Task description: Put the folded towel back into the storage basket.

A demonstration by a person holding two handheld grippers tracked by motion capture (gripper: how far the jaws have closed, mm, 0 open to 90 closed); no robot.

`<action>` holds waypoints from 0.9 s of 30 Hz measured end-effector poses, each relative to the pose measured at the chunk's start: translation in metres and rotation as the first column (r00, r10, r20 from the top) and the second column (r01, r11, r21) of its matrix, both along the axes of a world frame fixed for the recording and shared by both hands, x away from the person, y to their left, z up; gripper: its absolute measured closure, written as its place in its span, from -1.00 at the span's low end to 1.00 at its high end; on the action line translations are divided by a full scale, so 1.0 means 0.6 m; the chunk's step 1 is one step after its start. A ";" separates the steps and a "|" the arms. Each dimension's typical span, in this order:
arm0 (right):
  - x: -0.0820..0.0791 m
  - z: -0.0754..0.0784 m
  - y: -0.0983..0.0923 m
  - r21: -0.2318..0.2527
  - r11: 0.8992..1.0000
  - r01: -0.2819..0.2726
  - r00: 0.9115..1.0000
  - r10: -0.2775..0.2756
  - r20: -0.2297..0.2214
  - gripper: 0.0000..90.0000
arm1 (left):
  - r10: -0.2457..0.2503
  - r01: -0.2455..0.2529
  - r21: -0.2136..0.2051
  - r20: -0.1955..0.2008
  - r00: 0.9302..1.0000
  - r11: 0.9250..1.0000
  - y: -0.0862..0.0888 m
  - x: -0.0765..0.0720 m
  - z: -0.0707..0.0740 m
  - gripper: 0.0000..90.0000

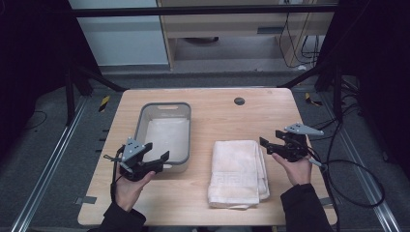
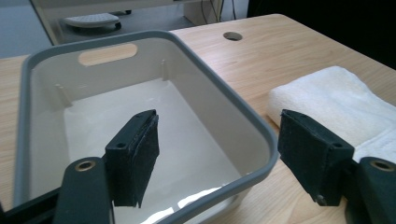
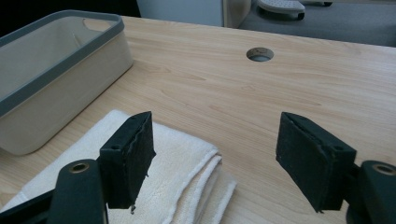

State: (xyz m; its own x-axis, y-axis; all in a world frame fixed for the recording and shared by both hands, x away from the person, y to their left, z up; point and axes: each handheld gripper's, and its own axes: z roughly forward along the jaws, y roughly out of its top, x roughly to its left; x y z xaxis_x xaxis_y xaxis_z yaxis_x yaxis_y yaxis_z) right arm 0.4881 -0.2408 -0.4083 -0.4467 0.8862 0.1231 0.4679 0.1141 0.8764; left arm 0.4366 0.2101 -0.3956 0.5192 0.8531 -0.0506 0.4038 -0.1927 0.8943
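Both grippers empty, jaws spread wide, nothing grasped yet.

The folded towel lies flat on the table, just beside the grey-rimmed tub, which is empty. Left gripper hovers at the tub's near edge; right gripper is near the towel's far-right corner. Risk, prob.: a pinch on the top layer only would unfold the towel when lifted, or it catches on the tub rim w/ a low carry.

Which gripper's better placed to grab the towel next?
Right gripper, probably: jaws open beside the folded towel's edge. The left gripper hangs open at the tub's near rim.
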 end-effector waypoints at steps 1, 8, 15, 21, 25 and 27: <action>0.001 0.000 0.001 0.005 1.000 -0.003 1.000 0.003 0.002 -0.38 | -0.015 0.015 0.000 0.000 1.000 1.000 -0.011 -0.001 0.000 -0.37; 0.003 -0.003 0.008 0.011 1.000 -0.018 1.000 0.018 0.003 -0.40 | -0.055 0.056 0.008 -0.007 0.998 0.998 -0.042 -0.002 -0.004 -0.37; 0.009 -0.008 0.019 0.010 0.999 -0.037 0.999 0.037 -0.003 -0.40 | -0.101 0.101 0.015 -0.017 0.995 0.995 -0.078 -0.007 -0.010 -0.37; 0.013 -0.015 0.031 0.005 0.999 -0.053 0.998 0.053 -0.014 -0.42 | -0.139 0.140 0.033 -0.033 0.990 0.990 -0.107 -0.013 -0.018 -0.37; 0.014 -0.017 0.034 0.006 0.998 -0.056 0.998 0.056 -0.018 -0.43 | -0.158 0.160 0.040 -0.049 0.986 0.986 -0.124 -0.015 -0.027 -0.36; 0.016 -0.019 0.035 -0.001 0.998 -0.060 0.998 0.059 -0.019 -0.42 | -0.167 0.170 0.047 -0.057 0.984 0.984 -0.132 -0.015 -0.030 -0.36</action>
